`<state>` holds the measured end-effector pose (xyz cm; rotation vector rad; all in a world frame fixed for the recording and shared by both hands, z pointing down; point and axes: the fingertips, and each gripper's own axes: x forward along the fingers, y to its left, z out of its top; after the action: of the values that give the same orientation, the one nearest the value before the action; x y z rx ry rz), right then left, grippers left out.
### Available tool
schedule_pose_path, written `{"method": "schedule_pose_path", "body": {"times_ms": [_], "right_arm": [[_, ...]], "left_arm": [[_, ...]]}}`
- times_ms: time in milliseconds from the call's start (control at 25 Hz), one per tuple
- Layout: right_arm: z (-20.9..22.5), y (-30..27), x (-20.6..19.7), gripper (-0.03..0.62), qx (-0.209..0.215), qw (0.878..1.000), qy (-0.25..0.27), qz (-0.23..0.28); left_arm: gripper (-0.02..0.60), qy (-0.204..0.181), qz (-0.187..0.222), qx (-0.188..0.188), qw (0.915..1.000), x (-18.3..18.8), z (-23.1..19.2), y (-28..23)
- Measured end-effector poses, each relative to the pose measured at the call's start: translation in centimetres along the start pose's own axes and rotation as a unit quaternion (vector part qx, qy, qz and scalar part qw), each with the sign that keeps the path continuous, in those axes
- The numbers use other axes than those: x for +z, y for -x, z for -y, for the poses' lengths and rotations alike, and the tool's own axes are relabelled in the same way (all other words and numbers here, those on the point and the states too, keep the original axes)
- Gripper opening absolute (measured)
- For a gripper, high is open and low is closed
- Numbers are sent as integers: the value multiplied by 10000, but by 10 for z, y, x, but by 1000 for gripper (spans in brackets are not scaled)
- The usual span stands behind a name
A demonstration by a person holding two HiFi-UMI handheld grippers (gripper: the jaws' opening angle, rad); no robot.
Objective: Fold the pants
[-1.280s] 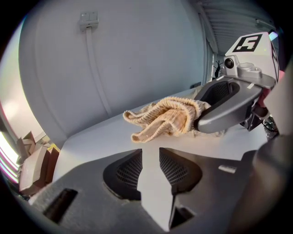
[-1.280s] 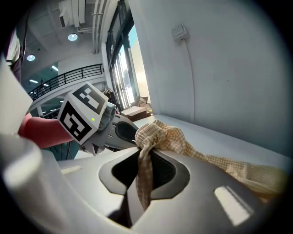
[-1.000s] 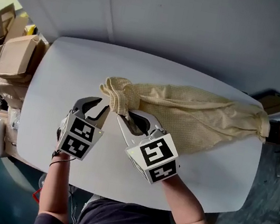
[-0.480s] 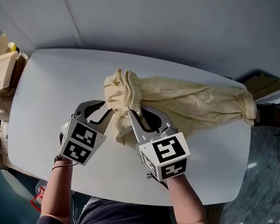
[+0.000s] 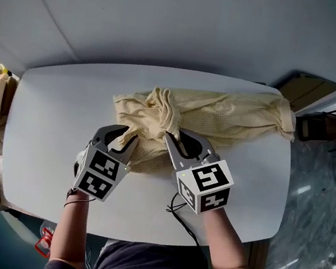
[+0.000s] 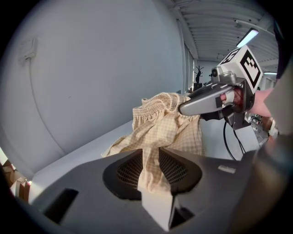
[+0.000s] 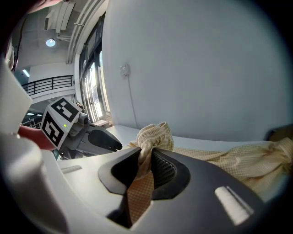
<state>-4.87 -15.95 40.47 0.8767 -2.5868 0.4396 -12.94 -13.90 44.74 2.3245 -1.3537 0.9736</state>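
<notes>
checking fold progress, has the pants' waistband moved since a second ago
Yes, the pants' waistband shifted right along the table, away from its left edge.

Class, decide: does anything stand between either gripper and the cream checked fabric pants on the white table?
Nothing visible does: the left gripper and right gripper each clamp bunched cloth of the cream checked fabric pants on the white oval table.

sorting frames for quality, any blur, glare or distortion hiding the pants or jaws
Head view: sharp, evenly lit, wide-angle curvature; pale yellow checked fabric pants and white oval table clear. Left gripper view: fisheye, black corners, ceiling strip light glaring upper right; left gripper clear, shut on the pants. Right gripper view: fisheye, bright windows washed out at left; right gripper clear, shut on the pants.
</notes>
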Motion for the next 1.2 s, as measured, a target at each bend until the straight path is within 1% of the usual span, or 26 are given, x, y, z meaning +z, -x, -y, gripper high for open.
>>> {"method": "schedule_pose_path", "body": {"times_ms": [240,360,480,560,680,760,840,1000,1120,1200], "right_arm": [[30,6,-35,76,-215,9986,-347,-349],[40,8,-50,94,-295,9972,-432,-533],[48,12,-61,122,-385,9960,-436,-671],[53,15,-66,153,-466,9951,-483,-723],[64,23,-69,167,-690,9935,-584,-694],[71,30,-64,167,-873,9926,-630,-565],[72,36,-55,159,-933,9928,-639,-402],[55,36,-35,140,-806,9957,-421,-150],[29,27,-22,140,-509,9984,-237,-66],[7,19,-18,140,-251,9996,-111,-99]], "left_arm": [[118,-83,-128,-175,9997,3,20,-19],[118,-88,-185,-215,9996,4,24,-25],[118,-99,-266,-268,9992,2,28,-30],[118,-128,-261,-301,9991,2,30,-34],[118,-161,-264,-355,9989,2,32,-37],[118,-194,-219,-371,9989,5,32,-36],[118,-207,-184,-345,9990,9,30,-32],[118,-182,-136,-322,9992,6,26,-21],[118,-160,-118,-234,9995,1,16,-8],[118,-42,-119,-175,9998,-4,7,3]]}}
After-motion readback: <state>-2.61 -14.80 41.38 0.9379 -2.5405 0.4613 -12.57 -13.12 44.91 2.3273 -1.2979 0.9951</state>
